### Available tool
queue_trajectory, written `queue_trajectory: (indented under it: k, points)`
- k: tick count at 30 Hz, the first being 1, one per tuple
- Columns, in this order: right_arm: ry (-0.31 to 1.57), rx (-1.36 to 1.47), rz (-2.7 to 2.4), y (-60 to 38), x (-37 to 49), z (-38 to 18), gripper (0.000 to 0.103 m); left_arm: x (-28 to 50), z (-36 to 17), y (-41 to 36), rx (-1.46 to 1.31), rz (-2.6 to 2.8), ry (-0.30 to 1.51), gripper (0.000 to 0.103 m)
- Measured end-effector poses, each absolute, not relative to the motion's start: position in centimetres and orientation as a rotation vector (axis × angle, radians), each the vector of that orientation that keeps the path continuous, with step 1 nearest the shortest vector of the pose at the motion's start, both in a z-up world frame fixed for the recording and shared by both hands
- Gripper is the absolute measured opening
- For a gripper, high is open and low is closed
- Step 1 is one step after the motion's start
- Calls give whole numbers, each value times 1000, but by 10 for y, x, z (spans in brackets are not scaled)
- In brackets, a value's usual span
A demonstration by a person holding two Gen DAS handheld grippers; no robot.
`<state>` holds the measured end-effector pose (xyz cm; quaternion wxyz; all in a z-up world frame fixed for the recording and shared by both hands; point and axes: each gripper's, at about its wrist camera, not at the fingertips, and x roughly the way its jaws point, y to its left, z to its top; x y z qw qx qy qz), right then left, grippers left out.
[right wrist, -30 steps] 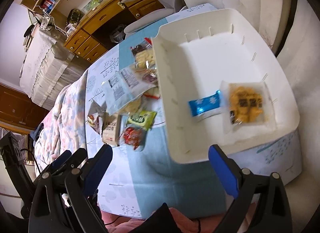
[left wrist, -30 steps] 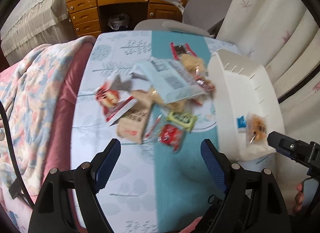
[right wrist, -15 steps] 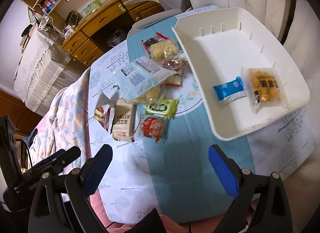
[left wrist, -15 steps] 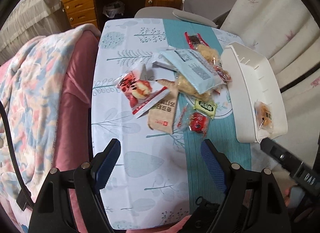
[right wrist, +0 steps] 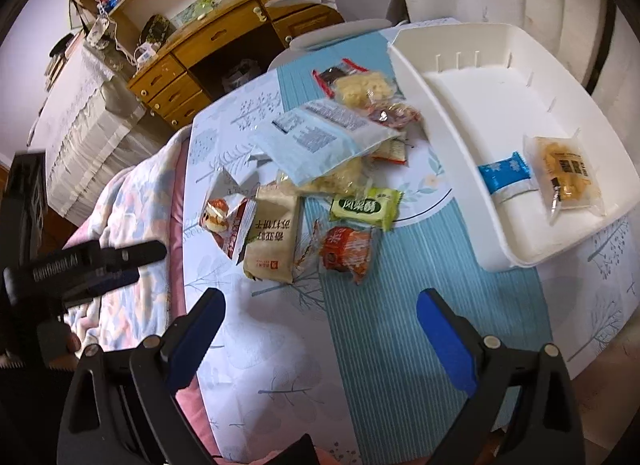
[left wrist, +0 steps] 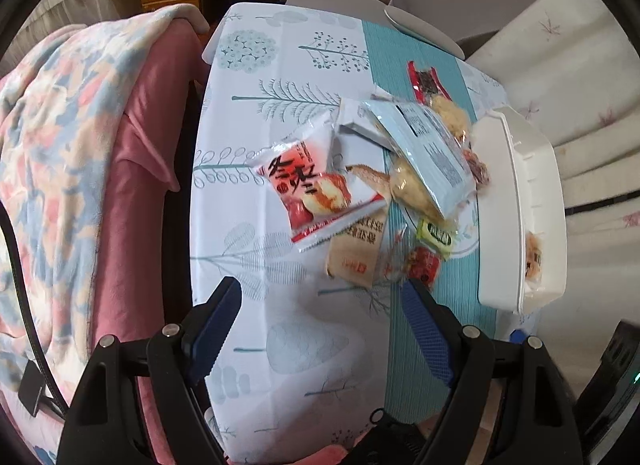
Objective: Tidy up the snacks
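The table (right wrist: 360,365) carried a white tray (right wrist: 452,153) at its right edge and a loose pile of snacks beside it, left of the tray. Two packets, a blue one (right wrist: 505,177) and a yellow one (right wrist: 566,181), already lay inside the tray; the rest remained outside. The step in hand appeared to be selecting the next packet. Good practice would be to take an outer, uncovered item first, such as the red wrapped snack (right wrist: 347,251) or the green packet (right wrist: 366,207), rather than the large pale-blue bag (right wrist: 316,141) that lay across others. The grip should close across the packet's narrow width.

The left tool (left wrist: 324,329) stood with its jaws wide apart, empty, above bare tablecloth. The right tool (right wrist: 320,335) was likewise spread and held nothing.
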<state>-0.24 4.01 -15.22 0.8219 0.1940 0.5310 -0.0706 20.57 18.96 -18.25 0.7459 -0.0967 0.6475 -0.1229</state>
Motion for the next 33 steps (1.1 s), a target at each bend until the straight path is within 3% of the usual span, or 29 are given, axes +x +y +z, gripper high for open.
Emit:
queue_trajectory:
  k: [23,28,33]
  points:
    - [1297,368,-164,43,60,-234,94,279,-267,186,-519,-284,1572,77]
    - [1321,375,-182,41,67,-247,86,289,-280,185,-525,-264,1594,64]
    - [1345,374,-185,42,77,-256,78,295,-289,189,-565,-240,1607,59]
